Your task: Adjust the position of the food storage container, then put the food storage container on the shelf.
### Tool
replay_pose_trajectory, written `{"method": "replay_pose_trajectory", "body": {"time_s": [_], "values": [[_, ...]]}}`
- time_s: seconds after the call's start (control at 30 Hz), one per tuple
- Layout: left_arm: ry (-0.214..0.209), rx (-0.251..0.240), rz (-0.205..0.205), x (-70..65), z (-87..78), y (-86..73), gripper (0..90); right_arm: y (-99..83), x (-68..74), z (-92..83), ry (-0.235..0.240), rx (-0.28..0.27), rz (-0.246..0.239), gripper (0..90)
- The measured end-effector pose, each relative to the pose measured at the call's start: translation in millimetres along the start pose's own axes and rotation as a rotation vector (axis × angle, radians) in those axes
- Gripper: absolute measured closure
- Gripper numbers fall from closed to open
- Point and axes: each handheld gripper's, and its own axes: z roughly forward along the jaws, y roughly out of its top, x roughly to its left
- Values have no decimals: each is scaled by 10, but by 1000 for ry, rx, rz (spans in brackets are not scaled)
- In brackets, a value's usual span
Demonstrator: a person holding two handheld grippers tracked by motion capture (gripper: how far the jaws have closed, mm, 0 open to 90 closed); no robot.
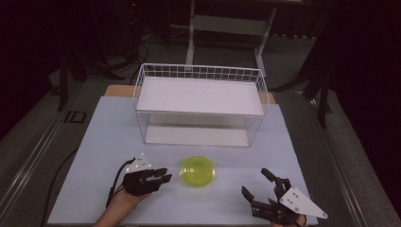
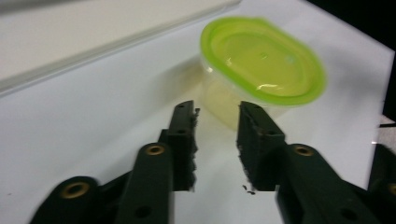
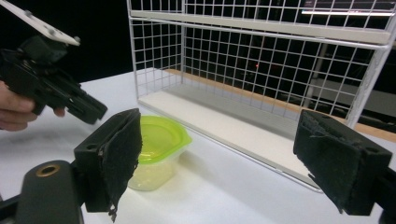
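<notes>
A small clear tub with a lime-green lid [image 1: 197, 171] stands on the white table, in front of the wire rack [image 1: 200, 105]. My left gripper [image 1: 163, 178] lies just left of the tub, jaws pointing at it with a narrow gap between them, nothing held. Its own view shows the tub [image 2: 261, 70] just past the fingertips [image 2: 184, 119]. My right gripper [image 1: 255, 183] is at the front right, jaws spread wide and empty. From there the tub [image 3: 156, 149] sits behind the left pad [image 3: 116, 154], and the left gripper [image 3: 100, 112] hovers beyond it.
The white wire rack [image 3: 261, 70] has two shelves, a lower board [image 1: 196, 136] and an upper one [image 1: 198, 96]. The white table top [image 1: 104, 142] ends close behind both hands at the front edge. Dark floor and desk legs lie beyond.
</notes>
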Motion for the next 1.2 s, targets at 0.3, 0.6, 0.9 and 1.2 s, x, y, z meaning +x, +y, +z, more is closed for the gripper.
{"method": "replay_pose_trajectory", "body": {"time_s": [0.3,0.6,0.9,1.2], "values": [[-77,-88,34,-117,-217,35,317,27,27,95,7,38,-26,152],[-119,-173,72,-182,-288,33,165,34,43,195,18,115,-14,151],[-7,-163,104,-230,-294,100,0,115,9,337,50,191,30,152],[-65,-210,105,-139,-223,185,46,227,48,558,103,216,61,132]]}}
